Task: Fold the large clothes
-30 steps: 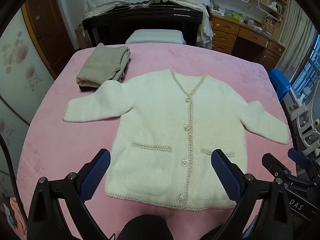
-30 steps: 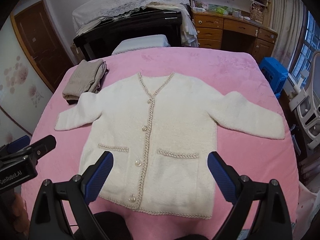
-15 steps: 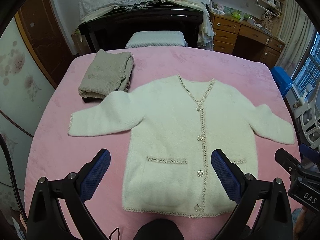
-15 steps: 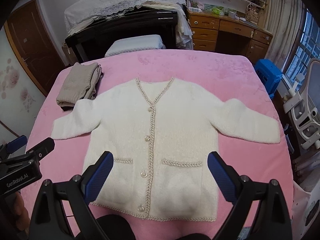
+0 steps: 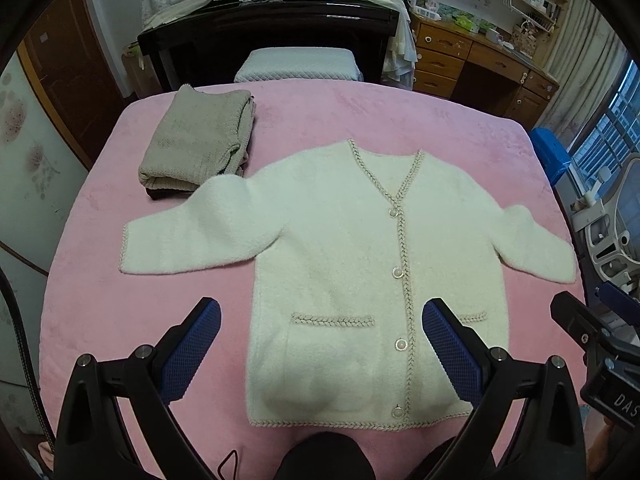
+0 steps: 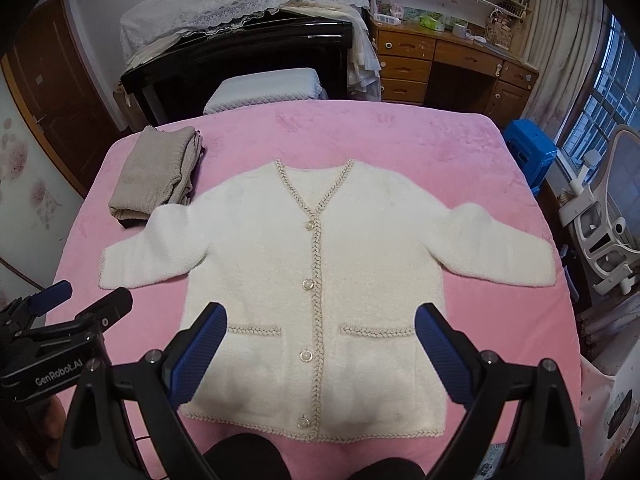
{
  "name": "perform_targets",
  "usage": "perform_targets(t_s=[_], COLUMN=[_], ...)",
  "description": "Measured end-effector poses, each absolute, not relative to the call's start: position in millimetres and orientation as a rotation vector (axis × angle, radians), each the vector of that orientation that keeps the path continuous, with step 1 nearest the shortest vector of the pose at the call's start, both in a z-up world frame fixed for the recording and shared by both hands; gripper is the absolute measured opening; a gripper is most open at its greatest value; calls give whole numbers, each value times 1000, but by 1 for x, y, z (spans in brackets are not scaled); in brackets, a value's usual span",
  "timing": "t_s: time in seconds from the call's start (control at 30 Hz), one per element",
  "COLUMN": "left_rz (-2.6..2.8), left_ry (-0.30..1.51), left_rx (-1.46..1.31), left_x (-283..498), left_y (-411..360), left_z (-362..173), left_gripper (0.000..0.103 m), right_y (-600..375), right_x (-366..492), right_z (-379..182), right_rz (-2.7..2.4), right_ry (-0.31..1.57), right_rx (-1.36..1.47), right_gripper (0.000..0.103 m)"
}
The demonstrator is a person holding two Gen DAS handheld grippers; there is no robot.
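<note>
A white fluffy cardigan (image 5: pixel 360 248) with beige braided trim and pearl buttons lies flat, face up, on the pink bed (image 5: pixel 100 300), both sleeves spread out. It also shows in the right wrist view (image 6: pixel 320 264). My left gripper (image 5: pixel 320 344) is open and empty, held above the cardigan's lower left part. My right gripper (image 6: pixel 320 348) is open and empty above the cardigan's hem. Each gripper shows at the edge of the other's view: the right one (image 5: pixel 592 340) and the left one (image 6: pixel 68 320).
A folded beige garment (image 5: pixel 200 140) lies at the bed's far left, touching the cardigan's left sleeve. A white pillow (image 5: pixel 298 65) and dark headboard stand behind. A wooden desk (image 6: pixel 452 68), blue stool (image 6: pixel 528 152) and white chair (image 6: pixel 608 232) are to the right.
Both grippers have pulled back and risen, so the cardigan sits farther off and whole in view. The left gripper has shifted left. Both stay open.
</note>
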State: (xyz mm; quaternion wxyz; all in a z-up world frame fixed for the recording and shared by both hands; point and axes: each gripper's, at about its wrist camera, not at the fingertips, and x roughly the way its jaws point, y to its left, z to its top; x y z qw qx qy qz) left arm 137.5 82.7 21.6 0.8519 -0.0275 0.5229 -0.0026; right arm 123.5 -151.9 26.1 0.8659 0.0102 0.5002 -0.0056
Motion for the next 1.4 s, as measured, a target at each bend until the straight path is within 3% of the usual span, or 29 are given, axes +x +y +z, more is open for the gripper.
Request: perform_targets(t_s=[0.5, 1.4], left_rz=[-88, -41], left_ry=[1106, 1100], left_rx=[-57, -75], left_x=[138, 134], left_y=[87, 36], left_z=[38, 33], left_gripper=[100, 100], right_y=[-132, -166], right_x=[120, 124], right_z=[56, 46], right_rz=[-59, 42], right_ry=[1009, 967], right_rx=[37, 25], right_gripper=[96, 95])
